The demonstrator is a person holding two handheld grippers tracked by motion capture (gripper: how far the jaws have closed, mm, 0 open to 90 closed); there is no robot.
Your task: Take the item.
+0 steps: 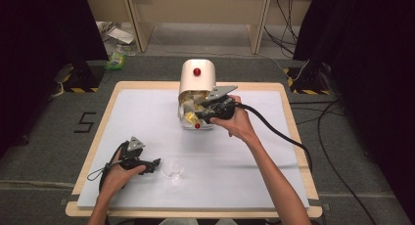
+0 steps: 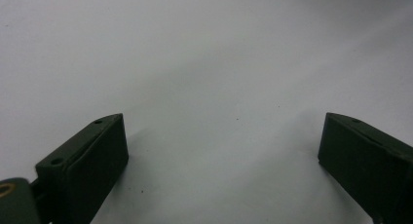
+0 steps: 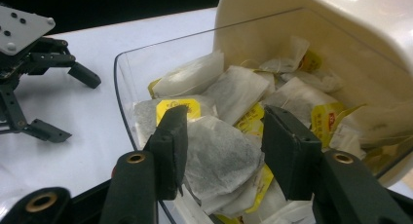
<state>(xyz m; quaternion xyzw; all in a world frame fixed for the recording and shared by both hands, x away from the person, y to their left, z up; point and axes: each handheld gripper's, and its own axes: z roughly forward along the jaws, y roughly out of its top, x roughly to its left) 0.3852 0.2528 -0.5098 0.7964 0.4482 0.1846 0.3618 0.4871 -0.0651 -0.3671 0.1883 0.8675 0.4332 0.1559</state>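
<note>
The right gripper [image 3: 224,136] has its jaws apart around a tea bag [image 3: 219,156] in the dispenser [image 1: 196,83] — closing may snag neighbouring bags. The left gripper [image 2: 221,156], also agape, rests near the glass [image 1: 172,168].

My right gripper [image 3: 224,136] has its jaws half apart; my left gripper [image 2: 221,151] rests with jaws wide apart.

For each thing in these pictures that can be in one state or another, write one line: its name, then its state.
Left gripper: open, jaws wide apart over the bare table, holding nothing.
Right gripper: open, jaws either side of a tea bag, not yet closed on it.
Tea bag dispenser: open at the front, well filled with tea bags.
Clear glass: upright, empty.
</note>
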